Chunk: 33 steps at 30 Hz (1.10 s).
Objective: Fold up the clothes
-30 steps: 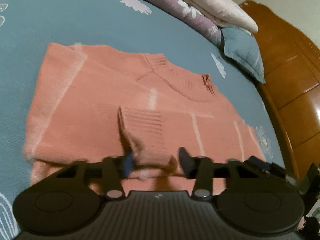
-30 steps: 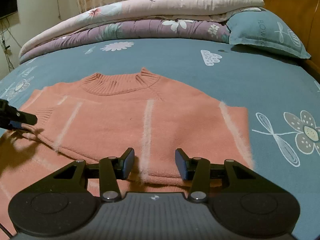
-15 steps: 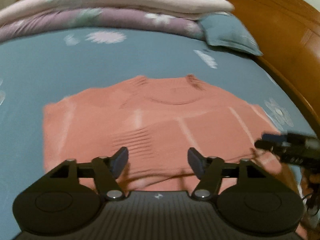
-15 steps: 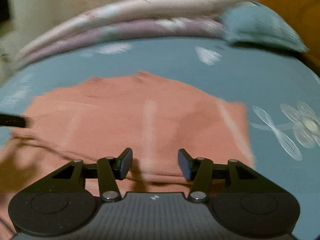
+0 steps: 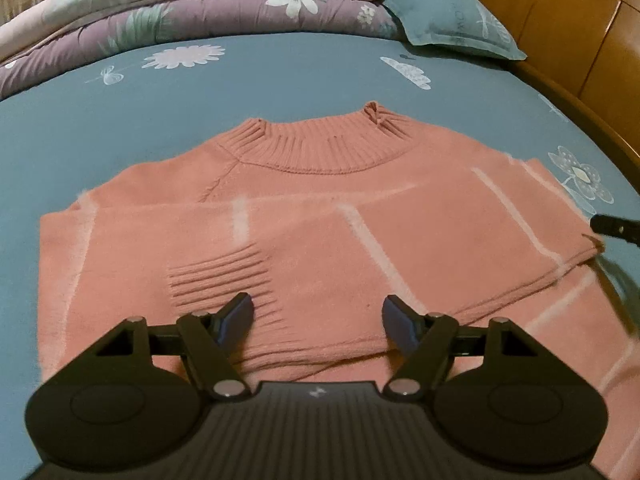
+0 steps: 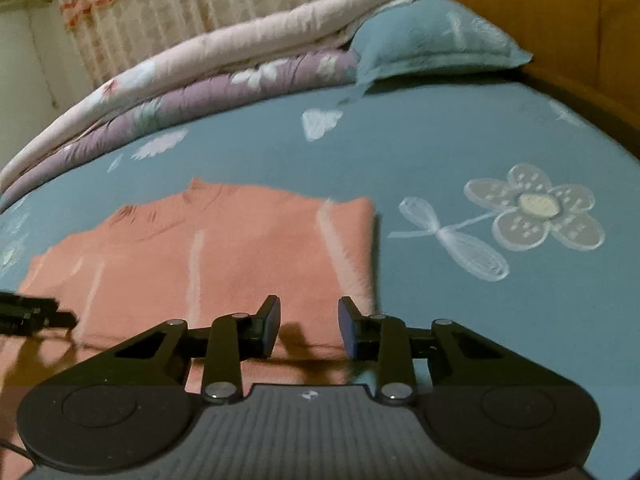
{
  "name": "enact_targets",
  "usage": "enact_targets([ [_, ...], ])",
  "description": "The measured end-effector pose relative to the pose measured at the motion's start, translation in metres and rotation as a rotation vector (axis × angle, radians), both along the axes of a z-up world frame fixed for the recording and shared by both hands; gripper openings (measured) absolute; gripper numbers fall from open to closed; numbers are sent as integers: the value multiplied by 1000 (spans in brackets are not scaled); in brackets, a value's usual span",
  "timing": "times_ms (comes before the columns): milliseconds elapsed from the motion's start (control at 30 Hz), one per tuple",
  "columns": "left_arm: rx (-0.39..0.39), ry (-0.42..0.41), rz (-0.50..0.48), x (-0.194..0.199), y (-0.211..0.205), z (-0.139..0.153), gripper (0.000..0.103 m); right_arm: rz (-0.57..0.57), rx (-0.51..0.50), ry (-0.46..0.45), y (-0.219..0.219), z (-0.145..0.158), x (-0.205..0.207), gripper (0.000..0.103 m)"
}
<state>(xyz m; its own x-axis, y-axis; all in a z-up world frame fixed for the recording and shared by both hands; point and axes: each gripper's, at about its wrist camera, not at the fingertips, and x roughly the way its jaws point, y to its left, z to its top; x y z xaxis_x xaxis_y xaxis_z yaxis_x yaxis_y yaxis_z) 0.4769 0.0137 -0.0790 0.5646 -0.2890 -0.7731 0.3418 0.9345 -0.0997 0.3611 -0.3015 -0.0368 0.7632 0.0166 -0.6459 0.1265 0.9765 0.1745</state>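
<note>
A salmon-pink knit sweater (image 5: 320,216) with pale stripes lies flat on the blue bed, collar away from me, both sleeves folded in over the chest. A ribbed cuff (image 5: 224,276) lies on the body just ahead of my left gripper (image 5: 316,316), which is open and empty above the lower part. In the right wrist view the sweater (image 6: 224,256) lies ahead and to the left. My right gripper (image 6: 307,328) is open and empty over the sweater's right edge. Its tip also shows at the right edge of the left wrist view (image 5: 616,230).
The blue flowered bed sheet (image 5: 280,80) spreads all round the sweater. Folded quilts (image 5: 200,12) and a blue pillow (image 5: 452,24) lie at the far side. A wooden headboard (image 5: 580,28) runs along the right. The left gripper's tip shows at the left in the right wrist view (image 6: 36,314).
My left gripper let go of the sleeve cuff, which now lies flat on the sweater, and opened wide and pulled back. My right gripper swung right, toward the sweater's right edge.
</note>
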Motion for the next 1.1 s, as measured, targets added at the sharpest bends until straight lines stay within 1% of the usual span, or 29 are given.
enact_targets([
  [67, -1, 2, 5, 1, -2, 0, 78, 1, -23, 38, 0, -8, 8, 38],
  [100, -3, 1, 7, 1, -1, -1, 78, -1, -18, 60, 0, -14, 13, 39],
  [133, -5, -1, 9, 0, -1, -1, 78, -5, -13, 62, 0, -13, 15, 39],
  [200, -15, -3, 10, 0, 1, -3, 78, -14, -4, 56, -1, -9, 17, 38],
  [267, -29, -4, 12, 1, 3, -4, 79, -13, -11, 16, 2, 1, 17, 38],
  [367, -43, -1, 14, 1, 3, -5, 82, 48, -46, -27, 17, 12, 23, 38],
  [433, -36, -4, 8, 1, 1, -6, 86, 92, -39, -16, 31, 7, 34, 38],
  [500, -25, -9, 4, 0, -2, -7, 88, 140, -42, 20, 51, -6, 46, 39],
  [533, -20, -11, 1, 0, -3, -7, 88, 162, -49, 44, 60, -13, 51, 43],
  [567, -15, -13, -1, -1, -5, -7, 89, 158, -68, 36, 67, -18, 53, 47],
  [700, -16, -12, -2, -1, -6, -8, 90, 155, -104, 51, 80, -3, 48, 49],
  [733, -14, -10, -3, 0, -6, -7, 92, 178, -107, 41, 82, 2, 40, 49],
  [767, -10, -8, -2, 0, -7, -7, 92, 207, -108, 28, 83, 8, 30, 53],
  [800, -7, -6, -1, 1, -8, -7, 92, 211, -140, 19, 82, 11, 18, 55],
  [867, 0, -2, 1, 1, -10, -6, 92, 194, -211, 10, 77, 15, -2, 57],
  [933, 2, 2, 13, 1, -12, -4, 92, 132, -244, 26, 62, 15, -18, 57],
  [1033, 5, 10, 38, -1, -13, 1, 92, 10, -242, 69, 30, 8, -31, 57],
  [1100, 6, 19, 48, -3, -15, 4, 92, -52, -232, 103, 15, 0, -31, 57],
])
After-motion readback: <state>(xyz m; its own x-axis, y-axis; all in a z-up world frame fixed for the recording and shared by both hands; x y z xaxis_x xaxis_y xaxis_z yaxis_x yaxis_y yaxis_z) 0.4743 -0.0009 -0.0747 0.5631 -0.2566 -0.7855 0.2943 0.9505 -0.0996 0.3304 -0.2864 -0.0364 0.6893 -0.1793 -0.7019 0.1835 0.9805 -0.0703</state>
